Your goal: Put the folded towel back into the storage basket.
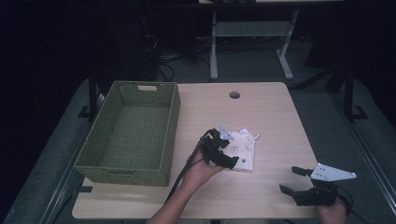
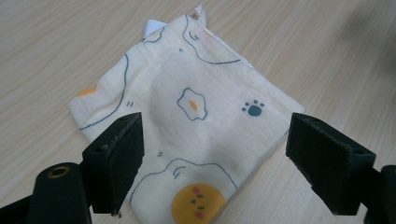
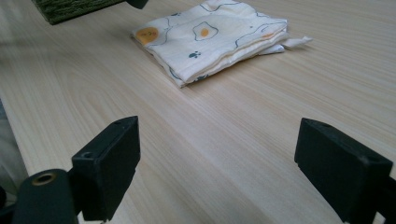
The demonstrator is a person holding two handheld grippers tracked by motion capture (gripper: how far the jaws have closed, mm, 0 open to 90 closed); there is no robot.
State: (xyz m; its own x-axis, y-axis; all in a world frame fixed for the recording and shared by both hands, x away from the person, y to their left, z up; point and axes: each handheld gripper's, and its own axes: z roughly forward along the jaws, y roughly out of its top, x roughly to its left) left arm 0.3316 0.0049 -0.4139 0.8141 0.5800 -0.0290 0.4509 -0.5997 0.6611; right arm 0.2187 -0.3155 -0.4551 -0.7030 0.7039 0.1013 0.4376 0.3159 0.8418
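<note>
A folded cream cloth [image 1: 243,150] printed with fried eggs, paw prints and round faces lies flat near the middle of the wooden table [image 1: 266,112]. My left gripper [image 1: 229,156] hovers just over the cloth's near-left part, open, its jaws spread wide on either side of the cloth [image 2: 196,121] with nothing between them. My right gripper [image 1: 292,179] rests low at the table's front right, open and empty. From it, the cloth [image 3: 210,39] lies some way ahead, its stacked folded edges facing me.
A green woven basket [image 1: 173,121] stands on the left half of the table, close to the cloth; its corner [image 3: 70,9] shows in the right gripper view. A round cable hole [image 1: 234,94] sits near the far edge. Bare wood [image 3: 196,154] stretches between right gripper and cloth.
</note>
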